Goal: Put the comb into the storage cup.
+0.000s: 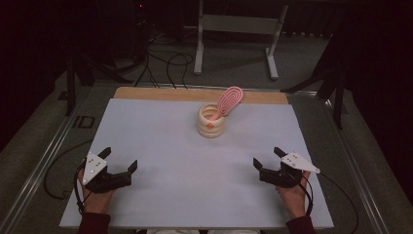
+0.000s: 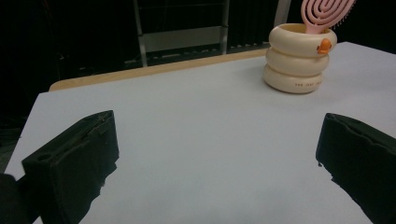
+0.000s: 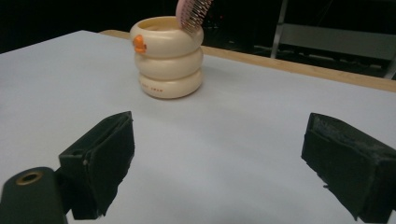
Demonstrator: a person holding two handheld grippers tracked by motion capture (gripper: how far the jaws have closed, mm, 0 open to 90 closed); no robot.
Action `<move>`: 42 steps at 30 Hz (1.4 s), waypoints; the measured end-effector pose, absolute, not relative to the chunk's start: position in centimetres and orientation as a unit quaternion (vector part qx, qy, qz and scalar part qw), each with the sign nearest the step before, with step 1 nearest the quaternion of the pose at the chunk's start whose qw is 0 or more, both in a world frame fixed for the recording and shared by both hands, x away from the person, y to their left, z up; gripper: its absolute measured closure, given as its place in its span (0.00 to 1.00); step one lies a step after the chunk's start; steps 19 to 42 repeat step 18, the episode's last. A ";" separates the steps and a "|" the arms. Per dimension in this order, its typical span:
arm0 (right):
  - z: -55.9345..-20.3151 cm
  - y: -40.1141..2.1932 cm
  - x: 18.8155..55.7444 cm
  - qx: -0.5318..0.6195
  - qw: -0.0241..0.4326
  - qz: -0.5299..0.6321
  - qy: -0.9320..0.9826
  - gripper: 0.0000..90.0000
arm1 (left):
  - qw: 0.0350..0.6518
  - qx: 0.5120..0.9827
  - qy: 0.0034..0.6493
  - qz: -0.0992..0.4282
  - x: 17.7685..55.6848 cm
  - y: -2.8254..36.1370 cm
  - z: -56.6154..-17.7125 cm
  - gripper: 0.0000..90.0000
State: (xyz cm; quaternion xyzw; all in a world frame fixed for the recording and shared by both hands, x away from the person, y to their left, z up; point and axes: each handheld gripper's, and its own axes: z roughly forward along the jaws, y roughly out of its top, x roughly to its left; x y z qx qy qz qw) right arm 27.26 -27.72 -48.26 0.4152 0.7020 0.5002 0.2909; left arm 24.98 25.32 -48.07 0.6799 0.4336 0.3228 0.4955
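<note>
One table [image 1: 160,195], covered by a white sheet, with a strip of bare wood along its far edge. You have open surface on all sides: the whole near half and both flanks lie bare, and the sheet's left and right edges run just outside your hands.

Two grippers, both yours, low over the near part of the sheet and well apart from each other. Left gripper [image 1: 121,159]: jaws spread wide, nothing between them (the left gripper view shows bare sheet in the gap). Right gripper [image 1: 266,157]: jaws likewise wide apart and empty. Each points inward and forward, toward the middle of the table.

One cream holder [image 1: 211,121], shaped like three stacked rings with a small orange mark on its side, standing upright on the far centre of the sheet, near the wooden strip and well clear of both grippers.

One pink brush [image 1: 229,100], spiral-patterned head up, handle down in the holder, leaning toward the far right over the rim (bristles visible in the right gripper view).
</note>
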 end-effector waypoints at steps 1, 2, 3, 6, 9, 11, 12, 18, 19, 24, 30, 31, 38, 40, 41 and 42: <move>-48.3 -27.7 27.0 0.414 0.292 0.500 0.702 0.11 | 0.495 0.681 0.432 0.323 25.0 25.3 -48.1 0.00; -48.3 -27.7 26.8 0.412 0.294 0.500 0.703 0.11 | 0.496 0.682 0.430 0.322 24.9 25.3 -48.1 0.00; -48.3 -27.7 26.6 0.411 0.296 0.500 0.703 0.11 | 0.496 0.683 0.429 0.322 24.9 25.3 -48.1 0.00; -48.3 -27.8 26.3 0.405 0.300 0.502 0.703 0.11 | 0.494 0.687 0.426 0.320 24.9 25.2 -48.2 0.00; -48.3 -27.7 26.3 0.405 0.299 0.503 0.702 0.10 | 0.492 0.688 0.427 0.319 24.9 25.1 -48.3 0.00; -48.4 -27.7 26.4 0.405 0.297 0.504 0.703 0.10 | 0.490 0.691 0.426 0.317 24.9 25.1 -48.4 0.00; -48.5 -27.8 26.4 0.406 0.296 0.503 0.703 0.10 | 0.490 0.691 0.426 0.317 24.9 25.1 -48.4 0.00; -48.7 -27.7 26.4 0.408 0.291 0.502 0.705 0.10 | 0.489 0.693 0.425 0.316 24.9 24.9 -48.5 0.00; -48.7 -27.7 26.4 0.408 0.291 0.502 0.705 0.10 | 0.489 0.693 0.425 0.316 24.9 24.9 -48.5 0.00; -48.7 -27.7 26.4 0.408 0.291 0.502 0.705 0.10 | 0.489 0.693 0.425 0.316 24.9 24.9 -48.5 0.00; -48.7 -27.7 26.4 0.408 0.291 0.502 0.705 0.10 | 0.489 0.693 0.425 0.316 24.9 24.9 -48.5 0.00; -48.7 -27.7 26.4 0.408 0.291 0.502 0.705 0.10 | 0.489 0.693 0.425 0.316 24.9 24.9 -48.5 0.00; -48.7 -27.7 26.4 0.408 0.291 0.502 0.705 0.10 | 0.489 0.693 0.425 0.316 24.9 24.9 -48.5 0.00; -48.7 -27.7 26.4 0.408 0.291 0.502 0.705 0.10 | 0.489 0.693 0.425 0.316 24.9 24.9 -48.5 0.00; -48.7 -27.7 26.4 0.408 0.291 0.502 0.705 0.10 | 0.489 0.693 0.425 0.316 24.9 24.9 -48.5 0.00; -48.7 -27.7 26.4 0.408 0.291 0.502 0.705 0.10 | 0.489 0.693 0.425 0.316 24.9 24.9 -48.5 0.00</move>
